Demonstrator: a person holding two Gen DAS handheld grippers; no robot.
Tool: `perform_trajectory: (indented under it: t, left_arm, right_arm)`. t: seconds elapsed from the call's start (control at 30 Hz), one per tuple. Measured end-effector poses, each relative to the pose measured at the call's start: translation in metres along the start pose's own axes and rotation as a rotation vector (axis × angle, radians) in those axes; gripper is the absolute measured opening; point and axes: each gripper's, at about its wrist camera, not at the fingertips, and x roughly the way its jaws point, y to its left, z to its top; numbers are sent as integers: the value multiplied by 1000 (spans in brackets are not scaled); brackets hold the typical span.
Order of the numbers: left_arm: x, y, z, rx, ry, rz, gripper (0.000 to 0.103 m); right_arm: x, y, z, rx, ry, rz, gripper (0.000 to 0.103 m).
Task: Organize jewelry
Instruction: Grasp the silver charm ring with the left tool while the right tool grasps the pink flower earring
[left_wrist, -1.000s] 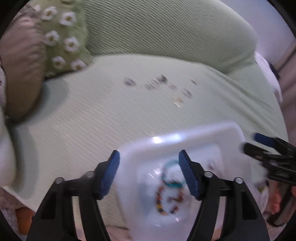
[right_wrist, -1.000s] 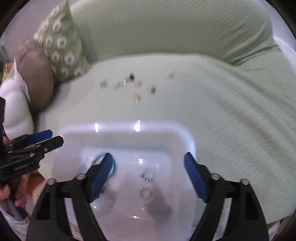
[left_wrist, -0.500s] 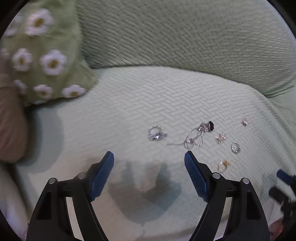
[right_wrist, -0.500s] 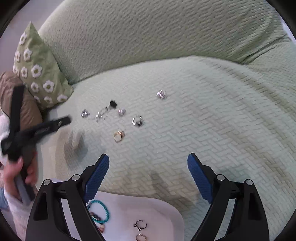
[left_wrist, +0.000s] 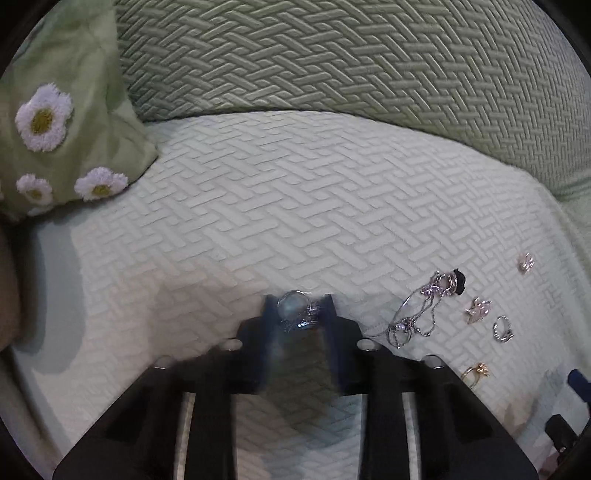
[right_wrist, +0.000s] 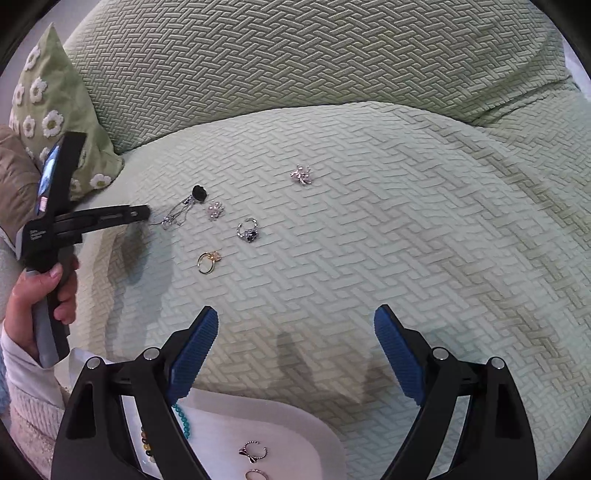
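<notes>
the right gripper (right_wrist: 295, 354) hung over the white tray (right_wrist: 295, 435) with fingers spread wide and empty. farther out on the sofa seat (left_wrist: 295, 206), the left gripper (left_wrist: 298, 314) had just been closing, fingers pinching a silver ring (left_wrist: 295, 308) beside the tangled necklace (left_wrist: 424, 306).

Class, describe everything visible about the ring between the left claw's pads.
The silver ring has a plain round band and a sparkly, ornate top. It lies on the pale green woven sofa cover, between the blue pads of the left claw, whose jaws have just been closing and now press it from both sides.
</notes>
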Motion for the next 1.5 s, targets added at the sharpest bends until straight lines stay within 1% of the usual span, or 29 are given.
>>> perform_trajectory:
  t: [0.07, 0.17, 0.27, 0.37, 0.47, 0.5, 0.53, 0.6, 0.67, 0.73, 0.8, 0.9, 0.97, 1.13, 1.27, 1.37, 1.4, 1.43, 1.5]
  left_arm:
    - [-2, 5, 2, 3, 3, -6, 22]
    - [-7, 12, 4, 0, 5, -16, 22]
    - [-29, 19, 1, -5, -30, -16, 22]
    - [-46, 20, 0, 5, -60, -29, 22]
    - [-58, 21, -1, 19, -78, -28, 22]
    - [-61, 24, 0, 17, -83, -30, 22]
    - [-63, 24, 1, 13, -85, -33, 22]
    - [-64, 26, 2, 13, -85, -30, 22]
    - [-65, 25, -1, 14, -82, -25, 22]
    - [-57, 26, 0, 18, -76, -14, 22]
    - [-52, 28, 1, 25, -69, -12, 22]
    - [-43, 19, 0, 30, -60, -5, 22]
    - [-39, 21, -1, 31, -58, -5, 22]
    - [-40, 12, 1, 38, -62, -13, 22]
    - [-54, 9, -2, 47, -75, -32, 22]
    - [-75, 4, -11, 63, -110, -61, 22]
    - [-87, 9, -17, 59, -120, -77, 22]
    - [-99, 7, -25, 64, -137, -110, 22]
    - [-117, -4, -41, 94, -166, -121, 22]
  right_arm:
    - [-3, 1, 7, 2, -6, -12, 85]
    - [-5, 2, 26, 6, -7, 5, 85]
    - [0, 5, 55, -11, -17, -26, 85]
    - [23, 6, 85, -7, 11, -52, 85]
    - [50, 3, 103, 2, 53, -62, 85]
    - [59, 3, 107, 0, 66, -61, 83]
    - [65, 3, 110, -6, 78, -62, 80]
    - [78, 5, 115, -18, 104, -70, 70]
    - [90, 7, 119, -29, 121, -88, 63]
    - [100, 10, 121, -52, 120, -127, 57]
    - [106, 14, 121, -62, 126, -120, 43]
    - [111, 16, 121, -76, 124, -132, 37]
    - [111, 15, 119, -68, 122, -126, 20]
    - [106, 10, 119, -56, 113, -96, 19]
    - [83, -1, 113, -43, 104, -54, 19]
    - [52, 2, 105, -38, 76, -11, 19]
    - [37, 4, 99, -42, 61, 1, 19]
    - [22, 7, 93, -48, 44, 15, 19]
    - [-10, 17, 75, -67, 5, 41, 19]
